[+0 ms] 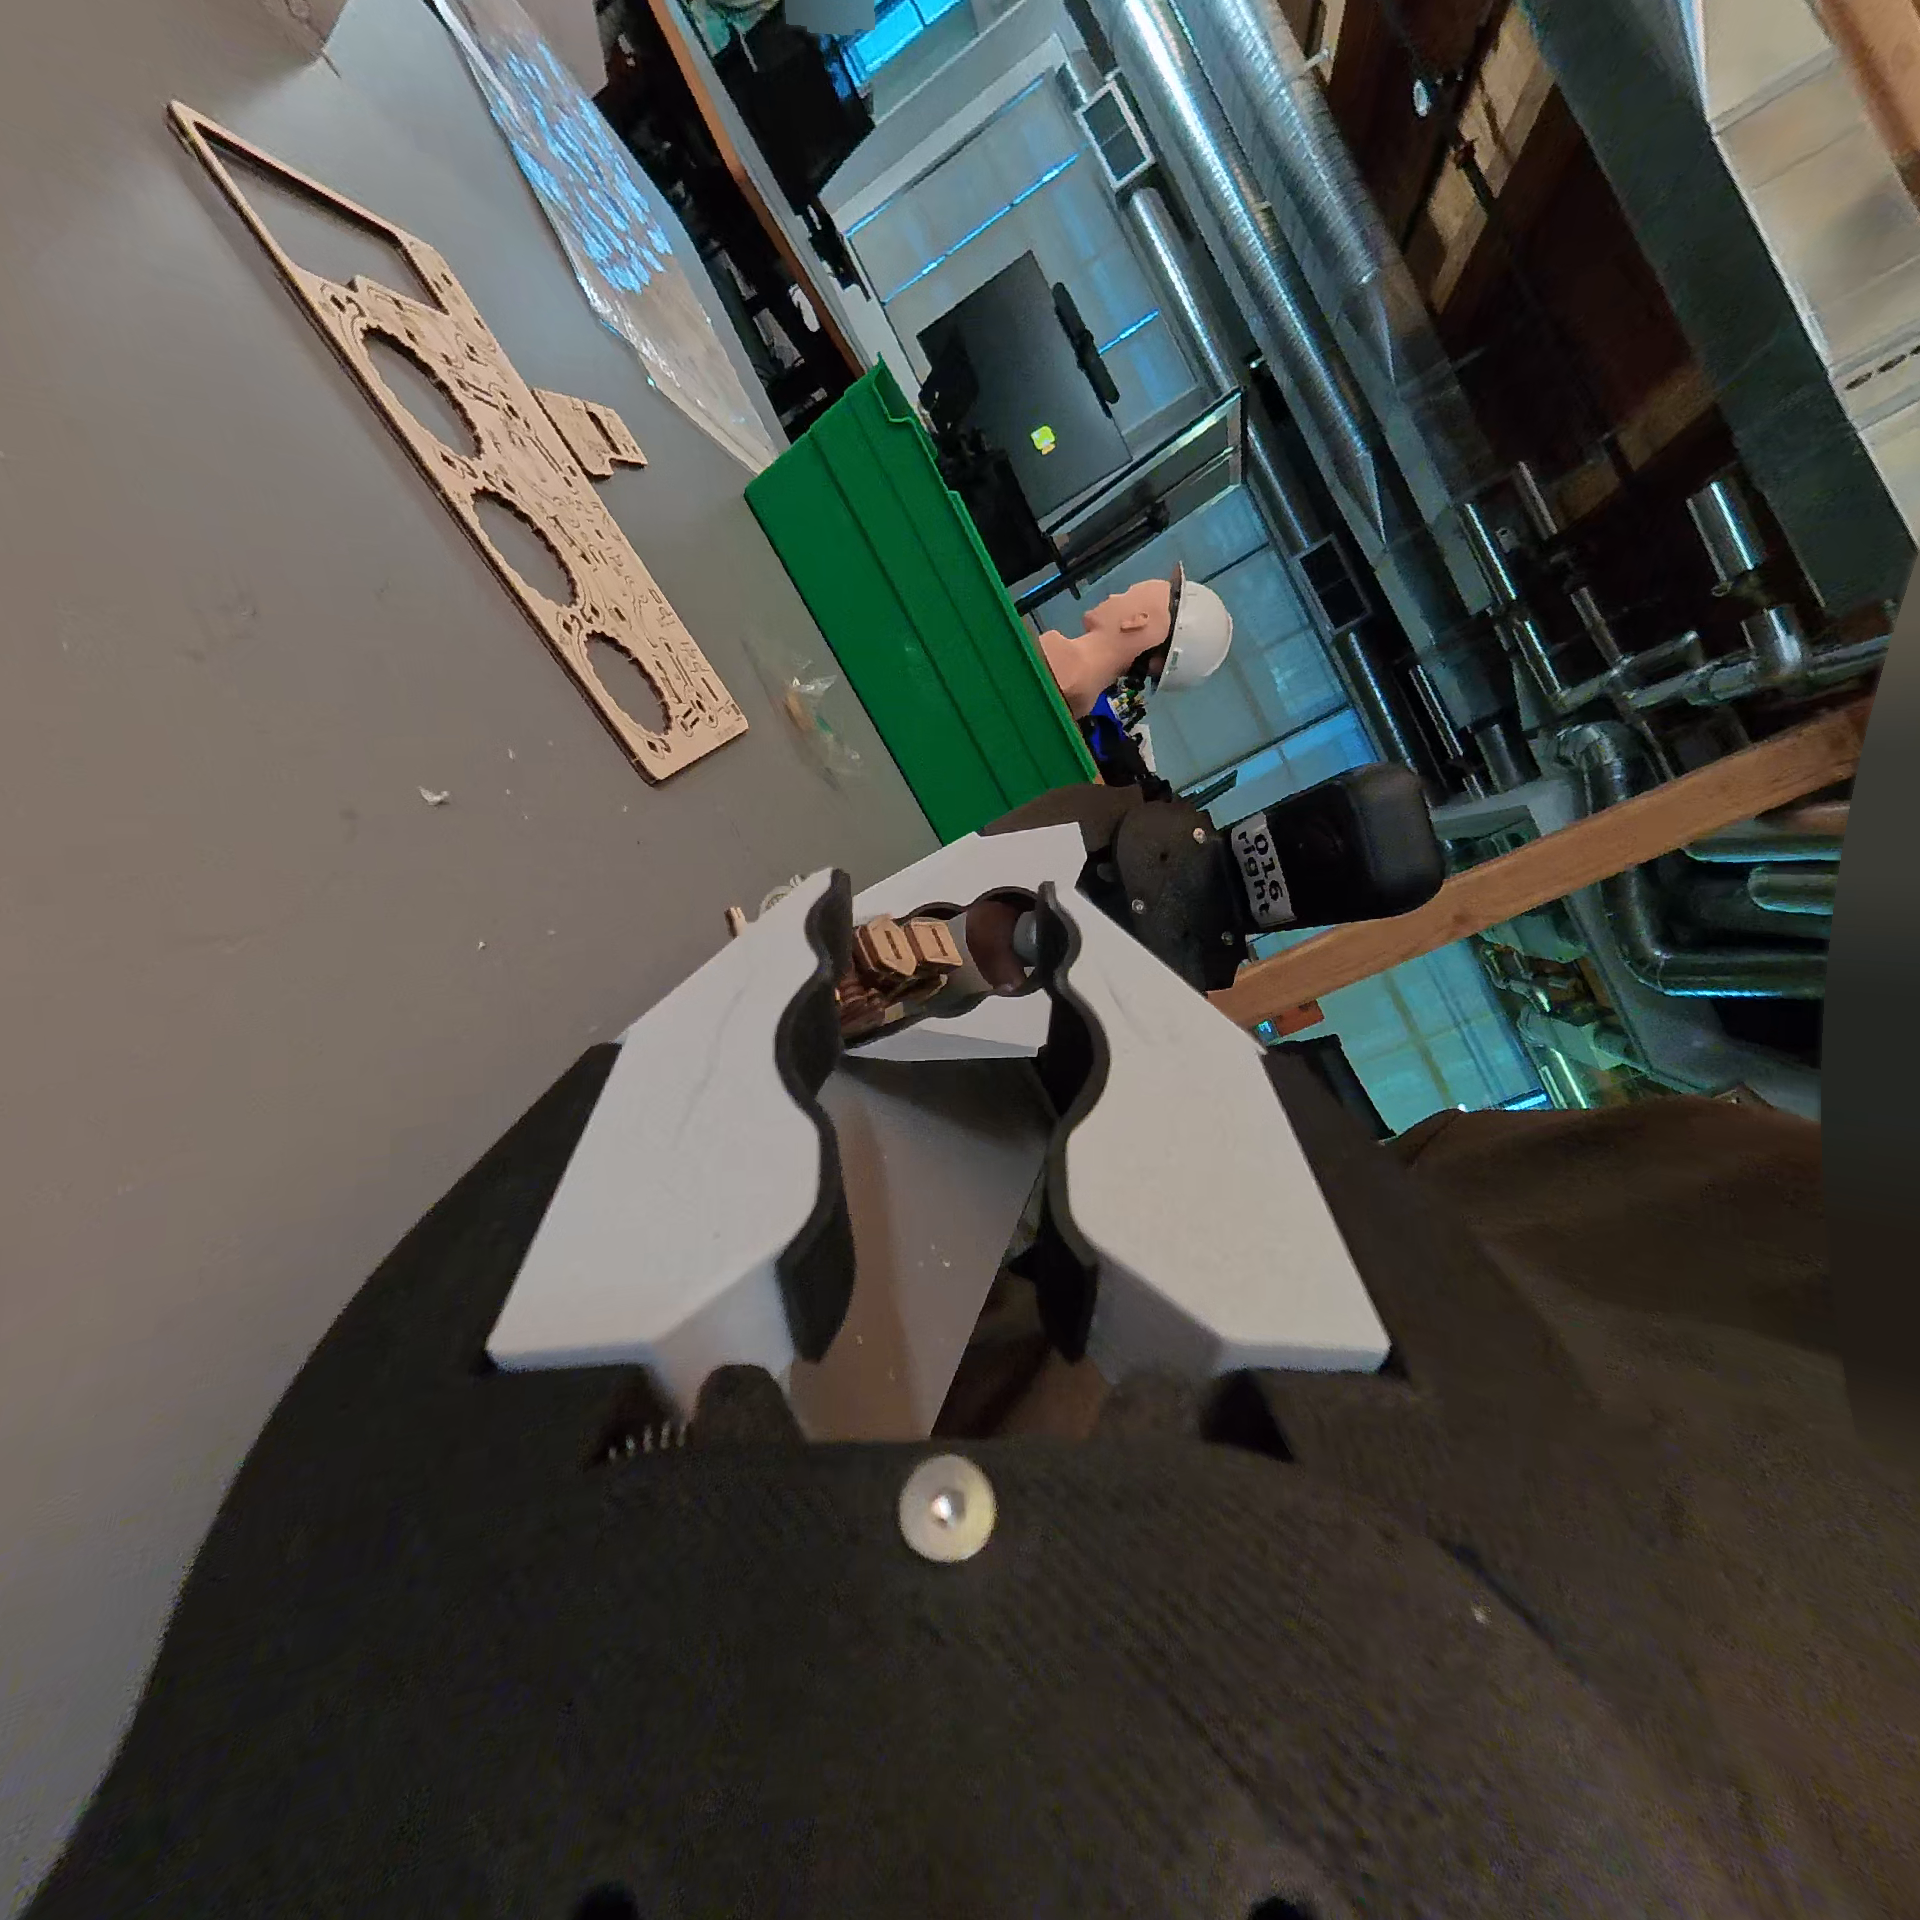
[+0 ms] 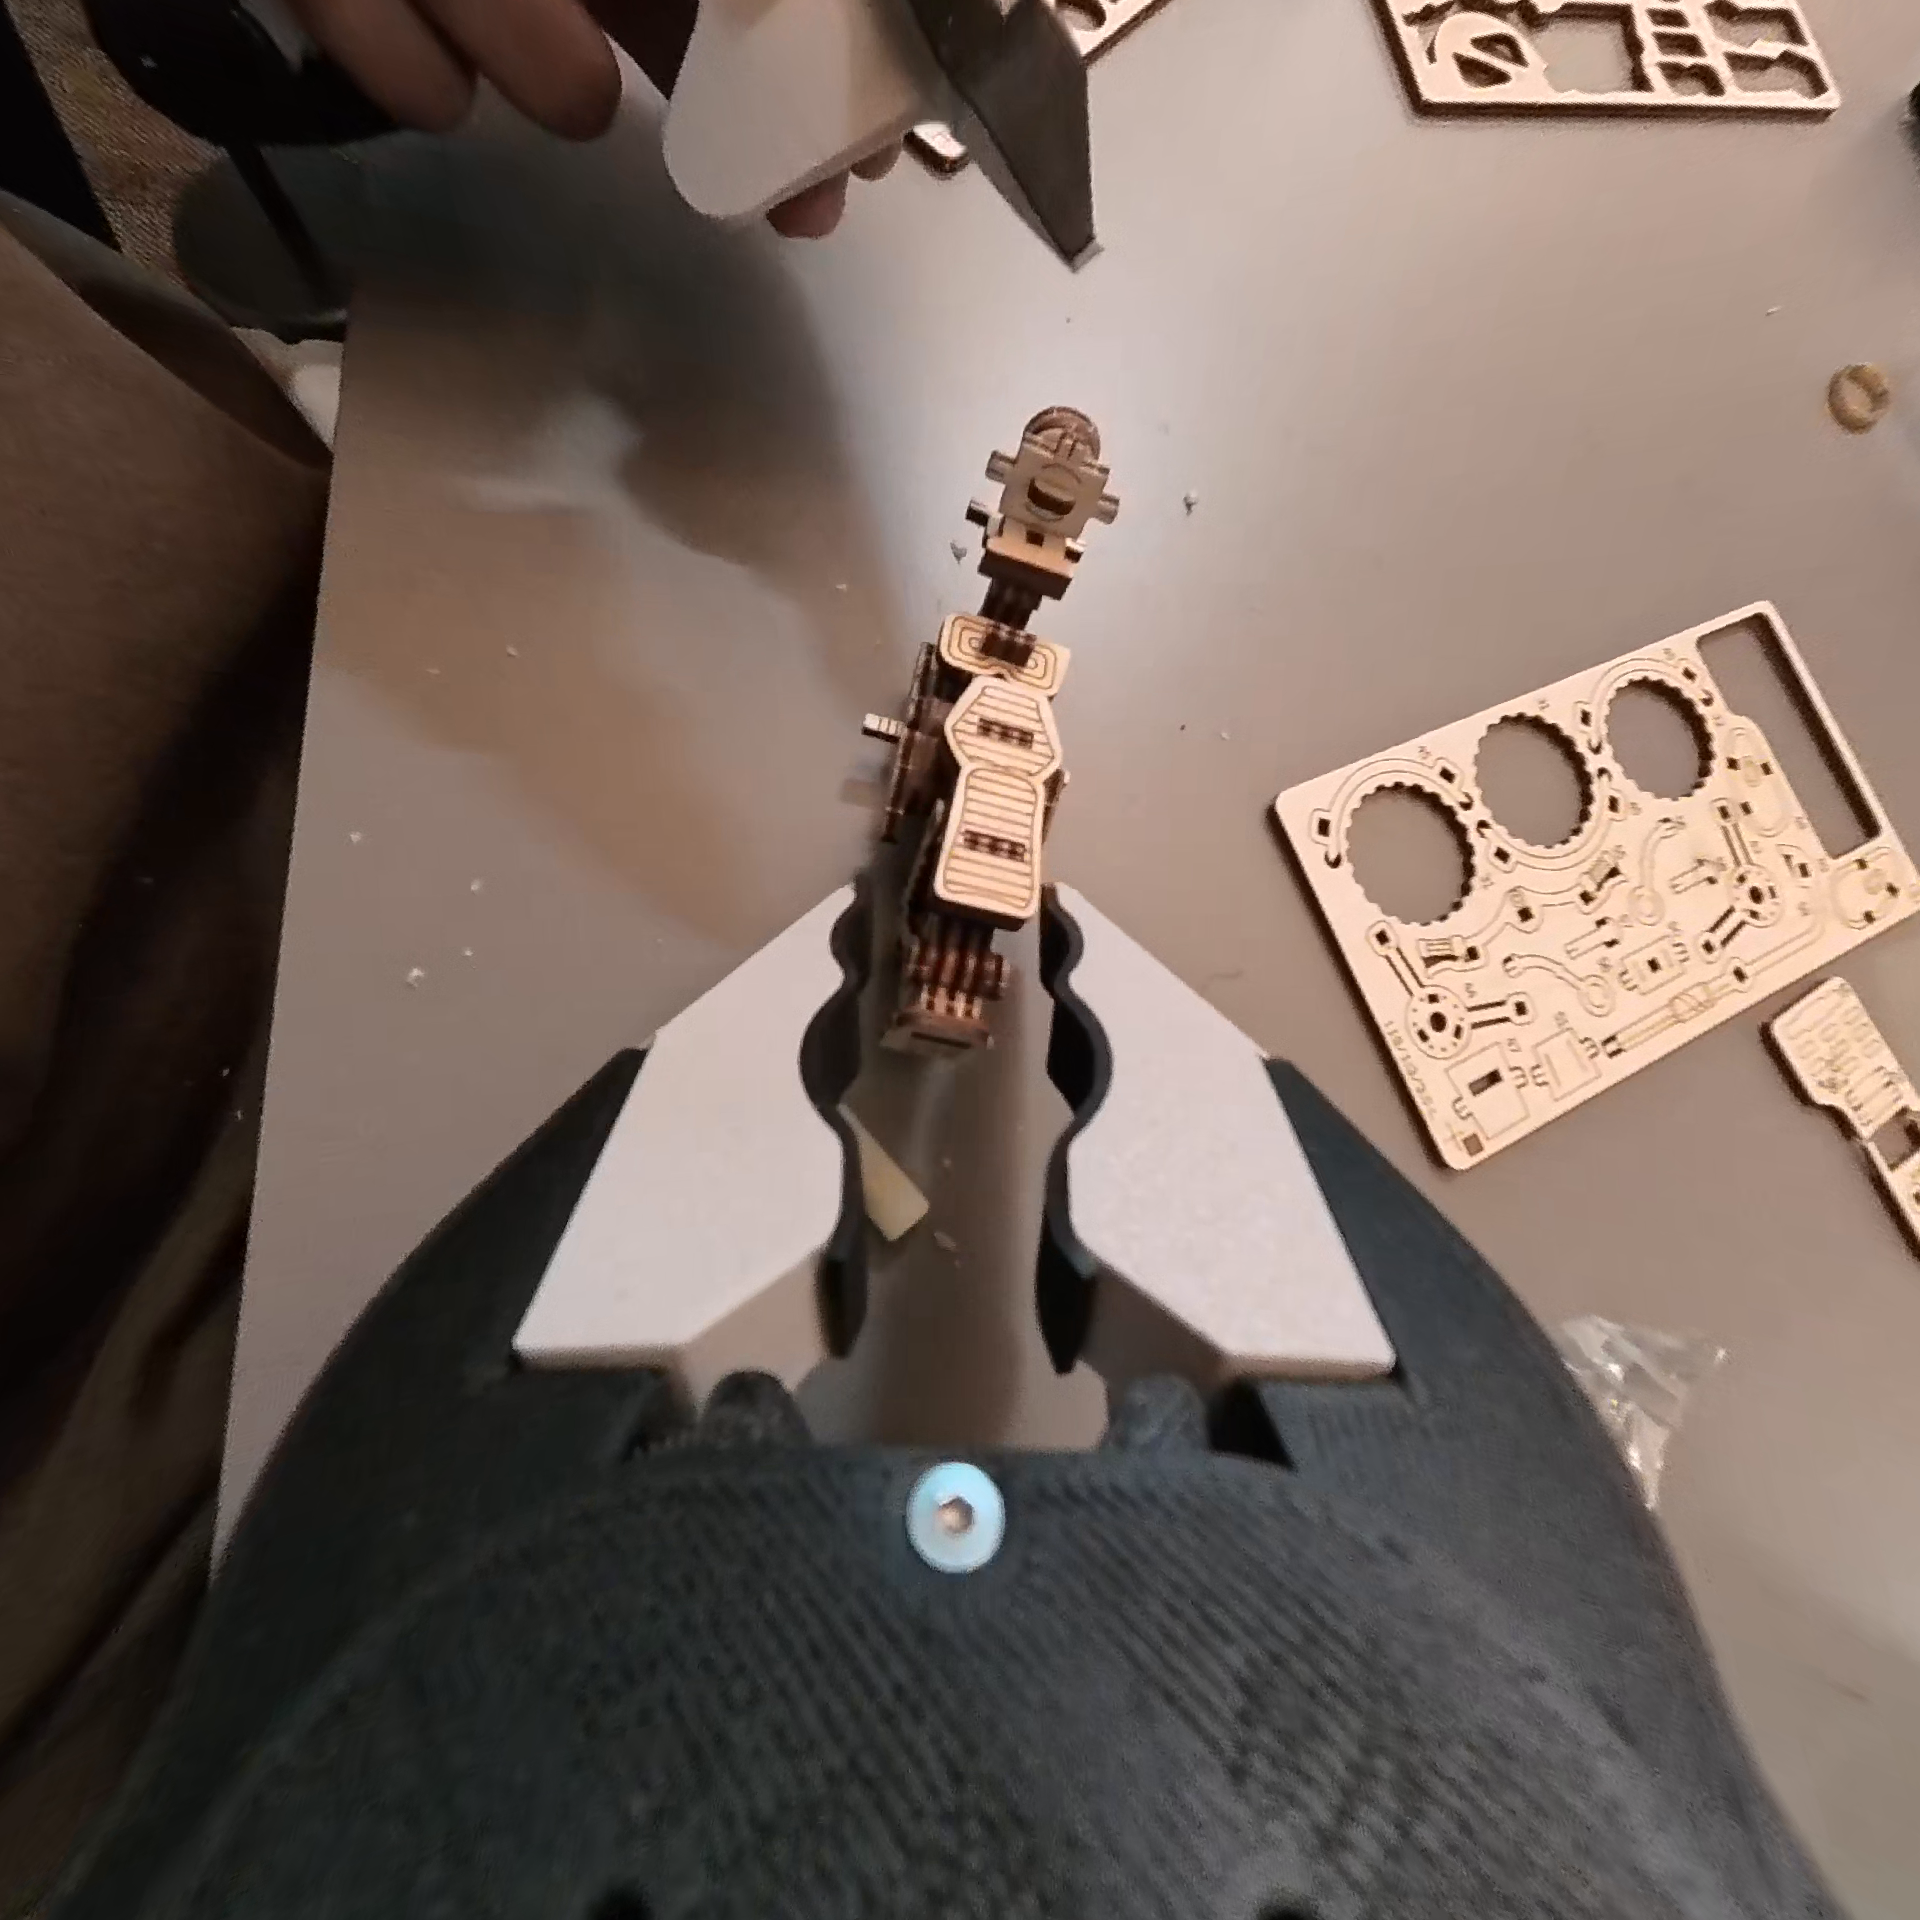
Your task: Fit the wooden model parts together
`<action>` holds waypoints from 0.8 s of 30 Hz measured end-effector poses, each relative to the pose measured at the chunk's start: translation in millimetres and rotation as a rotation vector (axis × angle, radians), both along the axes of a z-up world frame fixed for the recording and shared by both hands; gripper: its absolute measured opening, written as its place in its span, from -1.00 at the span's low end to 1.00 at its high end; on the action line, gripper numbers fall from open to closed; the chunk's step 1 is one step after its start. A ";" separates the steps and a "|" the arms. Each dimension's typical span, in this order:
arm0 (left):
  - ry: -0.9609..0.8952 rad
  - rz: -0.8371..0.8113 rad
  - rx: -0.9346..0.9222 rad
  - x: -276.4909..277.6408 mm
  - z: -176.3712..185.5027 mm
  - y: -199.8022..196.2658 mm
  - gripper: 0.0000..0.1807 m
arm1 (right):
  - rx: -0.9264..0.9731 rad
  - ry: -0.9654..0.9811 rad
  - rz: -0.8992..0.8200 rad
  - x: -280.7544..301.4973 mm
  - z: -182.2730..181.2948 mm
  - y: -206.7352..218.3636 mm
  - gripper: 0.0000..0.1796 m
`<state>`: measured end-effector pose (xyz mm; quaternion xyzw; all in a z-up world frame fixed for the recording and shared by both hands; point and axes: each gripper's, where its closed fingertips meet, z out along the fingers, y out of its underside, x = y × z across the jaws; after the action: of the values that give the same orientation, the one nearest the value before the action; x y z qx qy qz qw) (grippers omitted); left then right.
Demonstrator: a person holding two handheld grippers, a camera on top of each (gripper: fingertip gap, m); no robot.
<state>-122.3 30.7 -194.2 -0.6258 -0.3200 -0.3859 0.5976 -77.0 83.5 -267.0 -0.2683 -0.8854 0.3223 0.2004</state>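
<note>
**Wooden model gripped by right gripper; left gripper spread and unloaded**

The partly assembled wooden model [image 2: 987, 769] is pinched at its lower end between the jaws of the right gripper [image 2: 951, 935]. The model is projected forward beyond the fingertips, with its round-topped end [image 2: 1055, 473] farthest from the jaws, above the grey table [image 2: 1351, 416].

The jaws of the left gripper [image 1: 940, 914] are held spread, and nothing is gripped between them. The wooden model [image 1: 899, 961] is seen through the gap, just ahead of the fingertips, with the right gripper [image 1: 1195, 883] beyond it. In the right wrist view, the left gripper [image 2: 935, 94] is seen ahead of the right jaws, well apart from the model, with a hand [image 2: 520, 62] on it.

A punched-out wooden parts sheet [image 2: 1579, 862] with three round toothed cut-outs is laid flat to the right of the right jaws. A smaller wooden piece [image 2: 1860, 1101] lies just beside it. A further cut sheet [image 2: 1600, 52] lies ahead and to the right, and a small wooden ring [image 2: 1858, 395] lies on the table between the two sheets.

A green bin [image 1: 914, 613] is seen ahead of the left jaws; its contents cannot be told. A clear plastic bag [image 2: 1652, 1382] lies to the right of the right gripper body; its contents cannot be made out.
</note>
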 end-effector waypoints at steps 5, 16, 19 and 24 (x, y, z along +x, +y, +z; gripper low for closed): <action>0.044 0.004 -0.005 0.7 1.9 0.4 -0.63 | -0.007 0.002 0.001 0.3 2.0 0.1 -0.59; 0.116 0.031 0.003 -2.2 7.5 -1.9 -0.66 | 0.023 -0.045 -0.069 9.6 10.3 31.8 -0.24; 0.132 0.058 -0.026 -5.7 4.3 -1.8 -0.60 | -0.057 -0.020 -0.121 9.9 24.1 41.6 -0.28; 0.251 0.134 -0.077 -15.1 5.8 -5.0 -0.61 | -0.155 0.064 -0.230 1.3 41.9 57.5 -0.48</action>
<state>-137.4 25.7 -188.4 -0.6686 -0.2986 -0.2514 0.6329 -75.7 141.1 -225.0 -0.3723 -0.8144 0.3732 0.2428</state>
